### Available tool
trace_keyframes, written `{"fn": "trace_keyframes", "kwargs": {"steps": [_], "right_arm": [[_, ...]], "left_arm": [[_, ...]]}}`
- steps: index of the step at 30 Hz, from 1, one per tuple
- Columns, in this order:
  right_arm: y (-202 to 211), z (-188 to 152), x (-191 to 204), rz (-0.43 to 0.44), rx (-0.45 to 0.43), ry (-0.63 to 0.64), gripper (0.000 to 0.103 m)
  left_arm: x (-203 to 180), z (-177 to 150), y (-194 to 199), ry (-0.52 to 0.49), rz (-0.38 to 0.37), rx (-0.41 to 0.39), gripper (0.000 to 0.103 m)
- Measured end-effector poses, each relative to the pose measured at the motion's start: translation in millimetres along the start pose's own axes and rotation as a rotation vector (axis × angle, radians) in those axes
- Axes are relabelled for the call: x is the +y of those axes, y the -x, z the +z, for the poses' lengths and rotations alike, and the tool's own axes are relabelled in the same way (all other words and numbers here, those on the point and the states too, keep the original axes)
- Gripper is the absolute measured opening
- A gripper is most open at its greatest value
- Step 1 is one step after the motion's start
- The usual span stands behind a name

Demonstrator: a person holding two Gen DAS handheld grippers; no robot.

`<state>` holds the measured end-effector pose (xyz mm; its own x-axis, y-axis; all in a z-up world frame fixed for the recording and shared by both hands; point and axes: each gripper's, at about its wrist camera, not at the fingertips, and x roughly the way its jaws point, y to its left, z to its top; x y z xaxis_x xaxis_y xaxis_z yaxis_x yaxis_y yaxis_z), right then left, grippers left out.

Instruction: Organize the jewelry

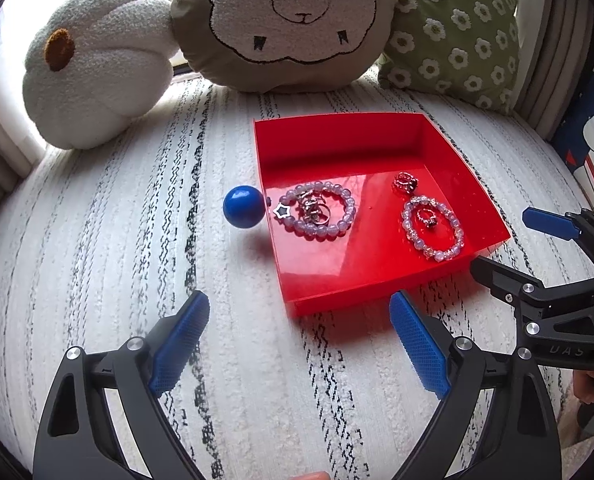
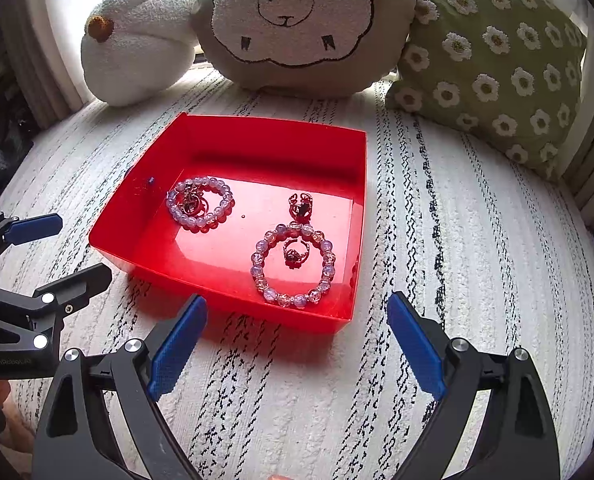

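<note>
A red tray (image 1: 337,140) (image 2: 265,136) sits on the striped blanket. It holds a purple bead bracelet (image 1: 347,224) (image 2: 177,210) with rings (image 1: 315,210) inside its loop, a clear-and-purple bracelet (image 1: 455,246) (image 2: 257,276) around one ring (image 1: 427,218) (image 2: 295,254), and a dark ring (image 1: 405,182) (image 2: 301,206) behind it. My left gripper (image 1: 299,344) is open and empty, just in front of the tray's near left corner. My right gripper (image 2: 297,344) is open and empty in front of the tray's near edge; it also shows in the left wrist view (image 1: 513,246).
A blue ball (image 1: 243,206) rests against the tray's left wall. Three cushions stand behind the tray: a white flower one (image 1: 97,64) (image 2: 137,40), a sheep one (image 1: 285,20) (image 2: 297,20) and a green daisy one (image 1: 453,32) (image 2: 493,60).
</note>
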<state>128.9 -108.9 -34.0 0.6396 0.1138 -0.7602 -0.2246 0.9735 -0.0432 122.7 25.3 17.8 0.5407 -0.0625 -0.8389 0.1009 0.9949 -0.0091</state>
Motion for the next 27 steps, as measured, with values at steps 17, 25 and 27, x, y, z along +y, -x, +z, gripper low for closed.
{"fn": "trace_keyframes", "kwargs": {"steps": [17,25,27], "right_arm": [[-0.4,-1.0,2.6,0.002,0.006,0.006,0.089],[-0.8,-1.4,3.1,0.001,0.006,0.006,0.089],[-0.7,-1.3,3.1,0.001,0.006,0.007,0.089]], "left_arm": [[-0.2,0.5,-4.2,-0.002,-0.003,0.018,0.088],[0.7,0.1,-5.5,-0.002,-0.004,0.023,0.088],[0.8,0.2,-5.2,-0.003,-0.003,0.021,0.088]]}}
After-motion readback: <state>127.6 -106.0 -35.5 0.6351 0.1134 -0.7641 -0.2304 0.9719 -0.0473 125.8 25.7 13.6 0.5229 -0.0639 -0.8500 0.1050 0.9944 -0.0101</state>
